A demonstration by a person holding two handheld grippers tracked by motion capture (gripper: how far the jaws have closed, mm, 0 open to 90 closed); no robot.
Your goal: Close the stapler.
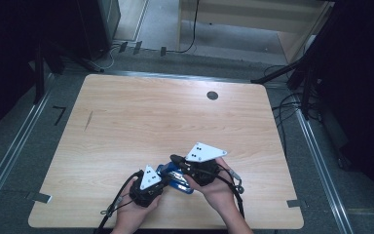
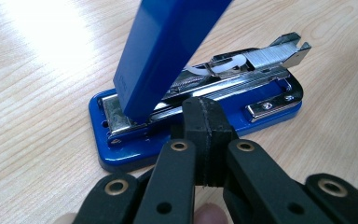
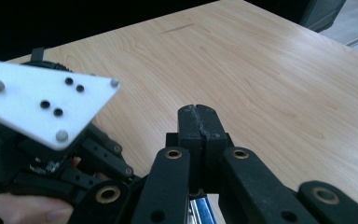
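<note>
Stapler [image 2: 200,102], blue with a bright metal magazine, sits on my side of the table [image 1: 165,112], close to the near edge and between my two hands in the high view. I see a pale wood-grain tabletop with rounded corners, a small dark round cap [image 1: 212,95] set into it near the far edge and a faint dark streak toward the far left. Around the table the floor is grey, metal rails run along both sides, cables trail at the far right, and pale wooden furniture stands beyond the far edge. In the left gripper view the stapler's base lies flat on the wood with its long axis running across the picture, hinge end at the left and the staple strip's free end pointing right and slightly away; its blue top cover is swung up steeply from the hinge, leaving the magazine exposed. My left gripper [image 2: 204,135] has its jaws pressed fully together with nothing between them, tips just beside the base's near edge. My right gripper [image 3: 199,126] is likewise closed on nothing, hovering above the wood beside the left one.
</note>
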